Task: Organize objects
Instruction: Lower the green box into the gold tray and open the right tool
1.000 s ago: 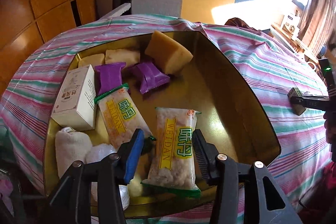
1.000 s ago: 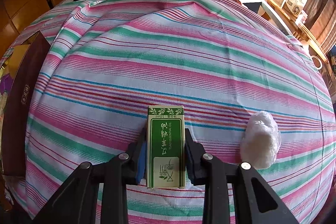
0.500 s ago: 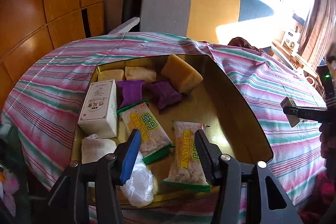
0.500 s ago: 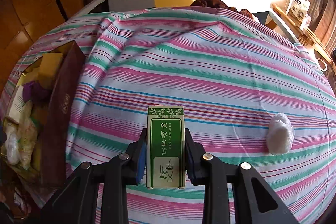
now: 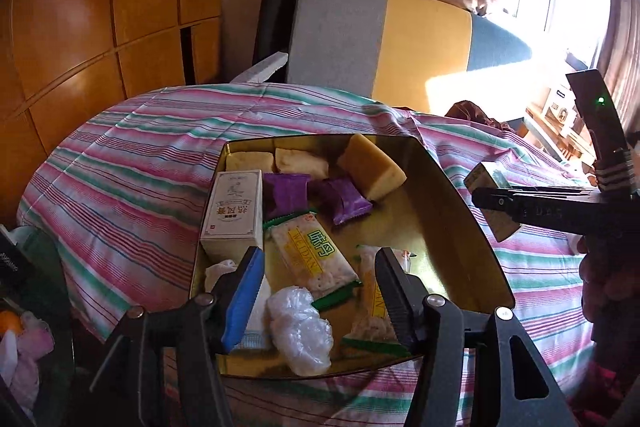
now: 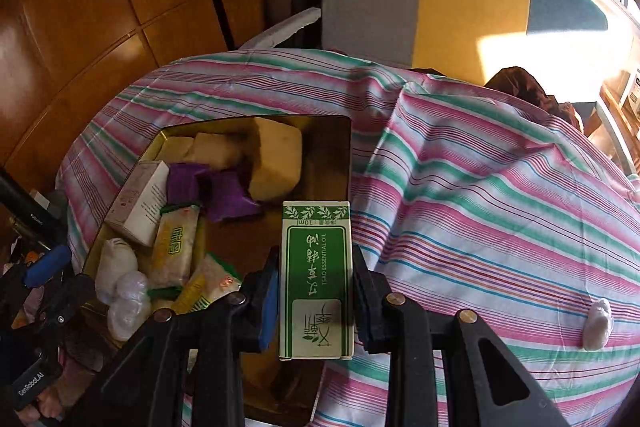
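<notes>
The fingers (image 6: 362,291) of the right gripper (image 6: 316,291) are clamped on the two long sides of a green-and-white essential-oil carton (image 6: 317,279), whose long axis runs straight forward along them. The carton hangs just over the right edge of the gold tin (image 6: 346,155) (its far end seems to be over the tin's bare floor, its near end by the rim), so the drop spot lies down and slightly left, in the open strip along the right wall.

The left gripper (image 5: 318,287) hovers over the tin's near edge with its fingers apart, holding nothing; it is nearer the snacks, but the right hand has the load.

The carton is a slim cardboard box, leaf band at the far end, "TSAO ESSENTIAL OIL" printed lengthwise, apparently uncrushed. One white wrapped lump (image 6: 598,323) lies well apart on the striped cloth (image 6: 500,227) near its right edge.
</notes>
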